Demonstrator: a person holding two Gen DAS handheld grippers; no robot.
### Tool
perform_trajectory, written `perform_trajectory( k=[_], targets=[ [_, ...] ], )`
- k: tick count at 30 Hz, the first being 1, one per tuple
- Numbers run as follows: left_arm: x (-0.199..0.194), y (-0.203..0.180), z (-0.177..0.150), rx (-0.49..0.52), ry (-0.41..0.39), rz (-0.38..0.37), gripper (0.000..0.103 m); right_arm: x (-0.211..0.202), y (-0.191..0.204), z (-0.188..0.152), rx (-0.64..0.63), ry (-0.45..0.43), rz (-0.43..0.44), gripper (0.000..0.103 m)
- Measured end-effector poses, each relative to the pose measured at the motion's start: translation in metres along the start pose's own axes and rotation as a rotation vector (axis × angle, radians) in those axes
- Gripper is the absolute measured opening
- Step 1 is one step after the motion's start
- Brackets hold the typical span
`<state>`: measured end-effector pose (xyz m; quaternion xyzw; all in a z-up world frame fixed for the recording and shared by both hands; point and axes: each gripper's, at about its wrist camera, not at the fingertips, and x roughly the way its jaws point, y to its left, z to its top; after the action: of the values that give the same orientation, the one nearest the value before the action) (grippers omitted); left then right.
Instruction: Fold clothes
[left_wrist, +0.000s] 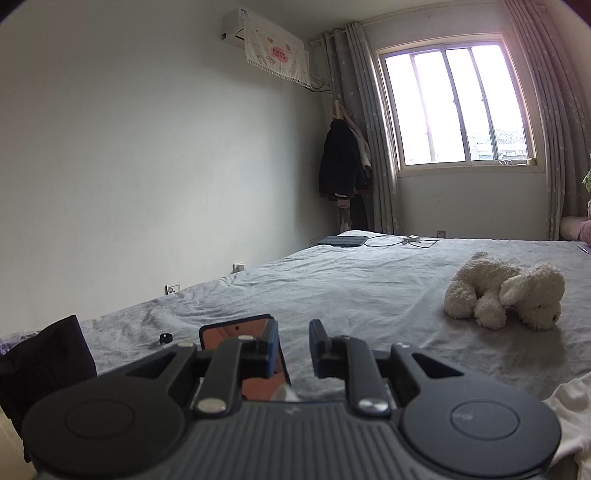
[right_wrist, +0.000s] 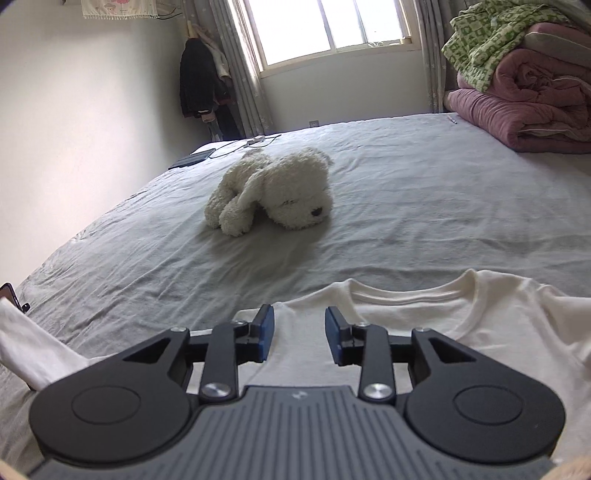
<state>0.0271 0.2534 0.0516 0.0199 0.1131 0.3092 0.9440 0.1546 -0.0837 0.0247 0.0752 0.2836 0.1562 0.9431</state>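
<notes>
A soft cream T-shirt (ribbed round collar) lies at the bed's near edge; both hand-held grippers, left and right, gape empty; a fluffy plush dog lies mid-bed

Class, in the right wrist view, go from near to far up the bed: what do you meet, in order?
Right gripper → cream T-shirt → white plush dog → dark tablet case at the far edge → window.
</notes>
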Motion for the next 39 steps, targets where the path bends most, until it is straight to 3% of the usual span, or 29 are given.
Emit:
perform_trajectory(
  k=[6,14,22,25,29,33,39],
  targets=[
    [-0.013,-0.022,0.005,-0.007,0.031,-0.081,0.031,-0.057,-0.064,-0.005,0.001,-0.019,-0.128,0.043],
    [-0.032,-0.073,0.002,0.036,0.089,-0.231,0.041,-0.124,-0.15,-0.025,0.115,-0.054,-0.305,0.046],
    [-0.061,-0.127,-0.016,0.185,0.114,-0.402,0.049,-0.182,-0.225,-0.051,0.24,-0.065,-0.418,0.051],
    [-0.068,-0.145,-0.02,0.196,0.146,-0.47,0.052,-0.198,-0.254,-0.064,0.314,-0.061,-0.463,0.052],
    [-0.076,-0.173,-0.026,0.187,0.212,-0.573,0.054,-0.207,-0.286,-0.081,0.407,-0.015,-0.511,0.052],
    [-0.084,-0.211,-0.034,0.203,0.268,-0.667,0.055,-0.2,-0.301,-0.096,0.424,0.125,-0.541,0.053],
    [-0.092,-0.266,-0.049,0.264,0.31,-0.744,0.055,-0.188,-0.296,-0.106,0.307,0.244,-0.519,0.051]
  ],
)
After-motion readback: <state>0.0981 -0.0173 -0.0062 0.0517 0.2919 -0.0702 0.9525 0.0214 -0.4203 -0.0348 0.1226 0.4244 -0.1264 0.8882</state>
